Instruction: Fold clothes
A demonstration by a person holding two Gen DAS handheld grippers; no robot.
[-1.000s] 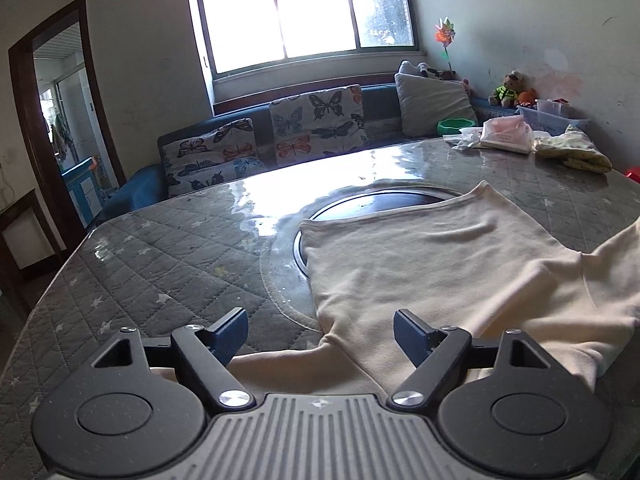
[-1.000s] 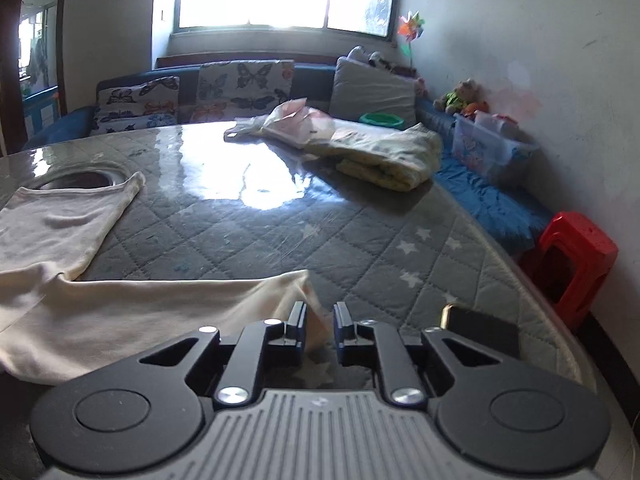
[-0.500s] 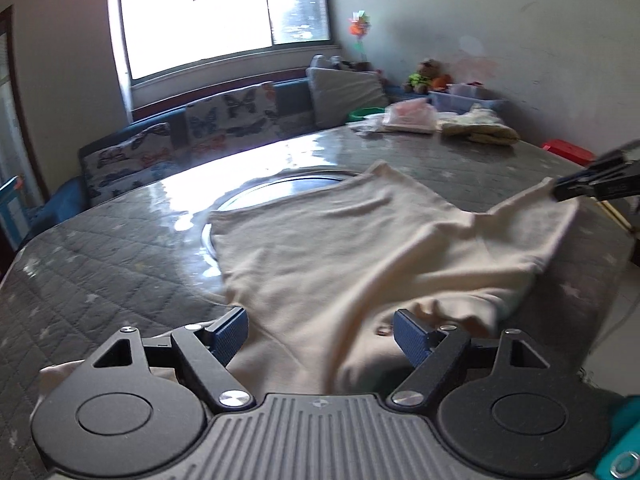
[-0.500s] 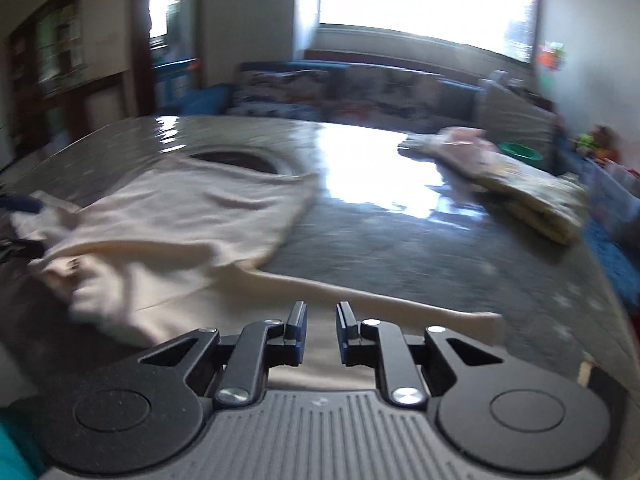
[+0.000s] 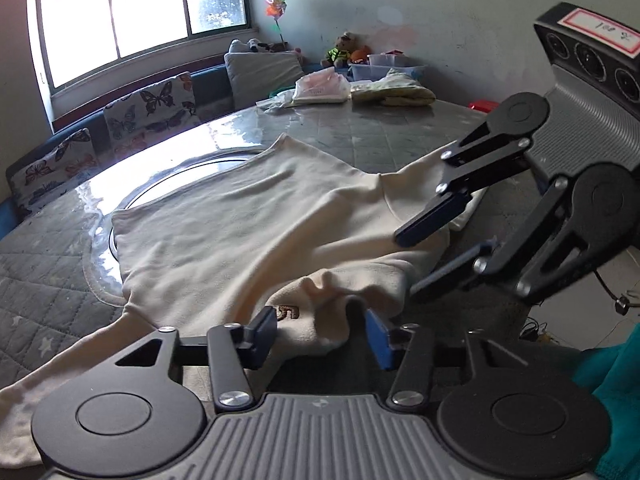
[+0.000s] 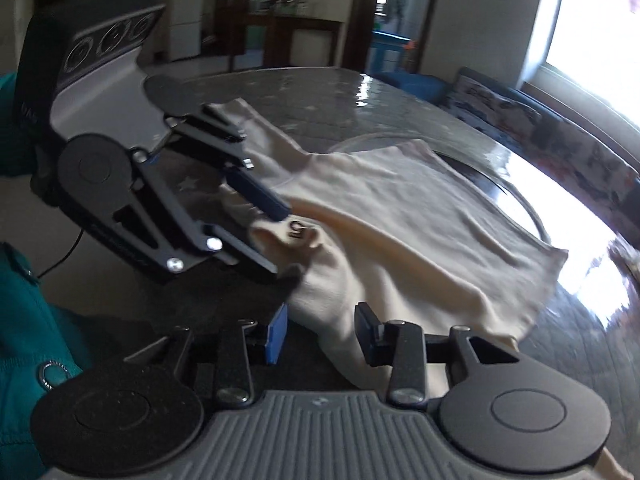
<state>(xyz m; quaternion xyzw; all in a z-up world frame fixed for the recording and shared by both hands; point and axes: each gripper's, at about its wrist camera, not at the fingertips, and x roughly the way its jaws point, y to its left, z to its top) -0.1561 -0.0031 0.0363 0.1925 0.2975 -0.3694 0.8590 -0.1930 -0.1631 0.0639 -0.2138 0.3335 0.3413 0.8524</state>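
Note:
A cream long-sleeved garment (image 5: 248, 216) lies spread on the round quilted table (image 5: 48, 280), its collar end with a small label (image 5: 289, 312) bunched at the near edge. My left gripper (image 5: 322, 336) is open, its jaws standing either side of the bunched collar fabric. My right gripper (image 5: 412, 262) is open too, reaching in from the right around the garment's shoulder. In the right wrist view the garment (image 6: 400, 216) runs between the open right gripper (image 6: 322, 334), and the left gripper (image 6: 276, 240) shows at the label (image 6: 297, 230).
Folded clothes and bags (image 5: 360, 90) sit at the table's far side. A sofa with butterfly cushions (image 5: 148, 108) runs under the window. A teal sleeve (image 6: 24, 320) is near the table edge. A red stool (image 5: 484, 105) stands beyond the table.
The right gripper has opened, letting go of the sleeve, and swung round to the collar end. Both grippers have come close together at the bunched collar; the left jaws have narrowed.

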